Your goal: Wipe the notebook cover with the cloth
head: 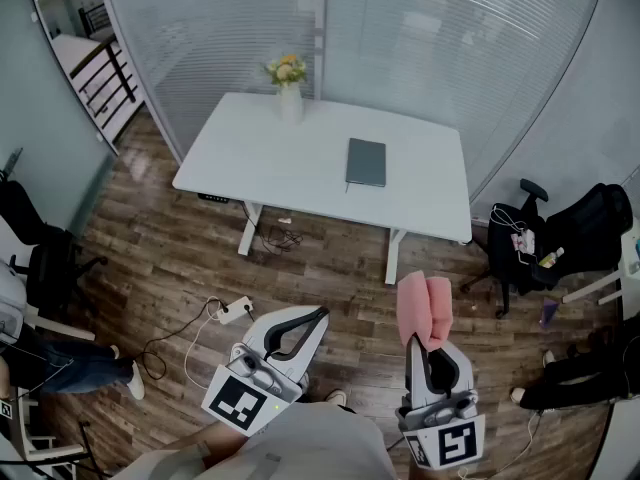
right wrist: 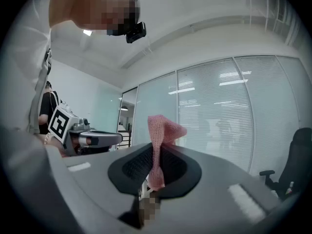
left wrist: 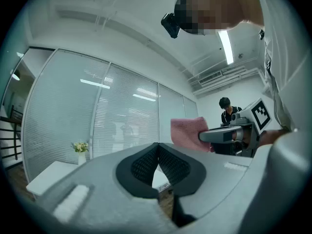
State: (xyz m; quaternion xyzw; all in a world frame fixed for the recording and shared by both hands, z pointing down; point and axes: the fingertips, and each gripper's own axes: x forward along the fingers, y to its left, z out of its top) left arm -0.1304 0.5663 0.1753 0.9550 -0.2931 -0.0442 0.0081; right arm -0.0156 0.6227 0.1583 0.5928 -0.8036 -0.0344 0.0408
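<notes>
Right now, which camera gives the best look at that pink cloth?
The right gripper view: the cloth sits close at its centre, pinched between the right gripper's jaws. The head view shows it small, sticking up from that gripper. The left gripper view shows it from the side, partly behind that gripper.

cloth (right wrist: 159,130) end hidden between jaws, chair (right wrist: 298,161) cropped at right

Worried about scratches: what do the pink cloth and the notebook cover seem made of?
The cloth, pinched in the right tongs, looks like soft knitted fabric: matte pink, with a fine mesh texture, folding limply. The notebook cover looks smooth and matte grey-green, perhaps faux leather or coated card; it is too far off to tell.
</notes>
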